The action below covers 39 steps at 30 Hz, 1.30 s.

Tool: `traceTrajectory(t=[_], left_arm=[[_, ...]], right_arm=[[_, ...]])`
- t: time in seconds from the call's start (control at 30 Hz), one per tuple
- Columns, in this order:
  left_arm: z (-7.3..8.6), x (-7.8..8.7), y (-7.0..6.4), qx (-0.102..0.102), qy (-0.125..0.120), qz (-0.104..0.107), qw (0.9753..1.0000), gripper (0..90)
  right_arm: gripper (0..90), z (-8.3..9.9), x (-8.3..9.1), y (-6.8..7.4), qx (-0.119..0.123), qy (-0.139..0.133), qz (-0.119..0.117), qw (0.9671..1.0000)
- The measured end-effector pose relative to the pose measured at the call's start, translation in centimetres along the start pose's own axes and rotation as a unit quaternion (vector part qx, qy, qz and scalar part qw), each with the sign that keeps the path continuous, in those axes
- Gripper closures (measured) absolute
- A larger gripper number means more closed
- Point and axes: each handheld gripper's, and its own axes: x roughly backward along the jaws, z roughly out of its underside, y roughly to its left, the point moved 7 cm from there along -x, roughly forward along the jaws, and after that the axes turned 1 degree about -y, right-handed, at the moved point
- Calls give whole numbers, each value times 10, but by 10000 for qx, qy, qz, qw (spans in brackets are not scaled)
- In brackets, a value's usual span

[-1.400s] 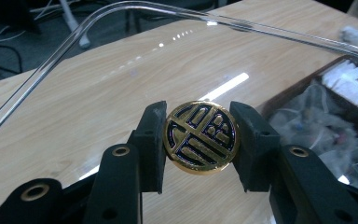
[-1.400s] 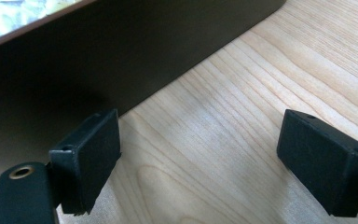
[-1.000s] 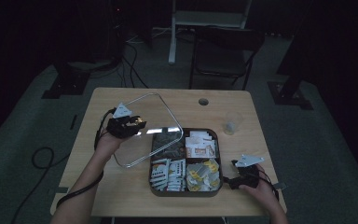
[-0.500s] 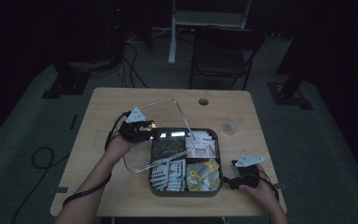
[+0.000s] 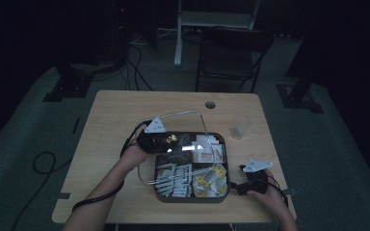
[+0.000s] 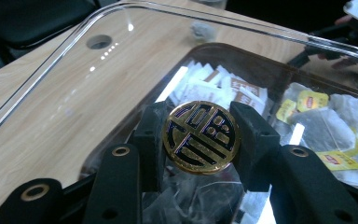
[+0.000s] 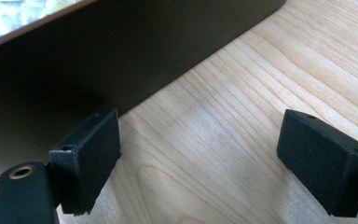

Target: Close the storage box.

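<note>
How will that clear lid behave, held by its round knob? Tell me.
The clear lid probably stays stiff: its rim keeps a clean line while tilted. It looks thin, so likely light. Held at the gold knob by the left hand-held gripper, it may swing.

Your left tongs [image 6: 200, 140] clamped on the clear lid's [image 6: 74, 93] gold knob [image 6: 201, 138], tea bags [image 6: 326, 123] in the tray [image 6: 270, 70] beneath, wooden table [image 6: 23, 88] beyond.

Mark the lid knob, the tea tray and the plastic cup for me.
lid knob [image 6: 201, 138]: left gripper view, centre of its gold face.
tea tray [image 5: 191, 198]: high view, front rim.
plastic cup [image 5: 240, 126]: high view, side wall.
</note>
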Motion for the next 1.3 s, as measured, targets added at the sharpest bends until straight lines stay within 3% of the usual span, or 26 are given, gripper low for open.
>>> traceTrajectory(t=[0.37,0.6,1.07,1.3], left_arm=[[0,-21,-24,-221,114,387,9989,597],[0,-33,-38,-403,187,644,9969,597],[9,-53,-53,-606,375,946,9930,597],[14,-60,-56,-588,456,988,9923,597]], right_arm=[[128,0,0,0,8,-4,3,10000],[128,0,0,0,9,-6,2,10000],[128,0,0,0,10,-5,2,10000],[128,0,0,0,12,-6,2,10000]])
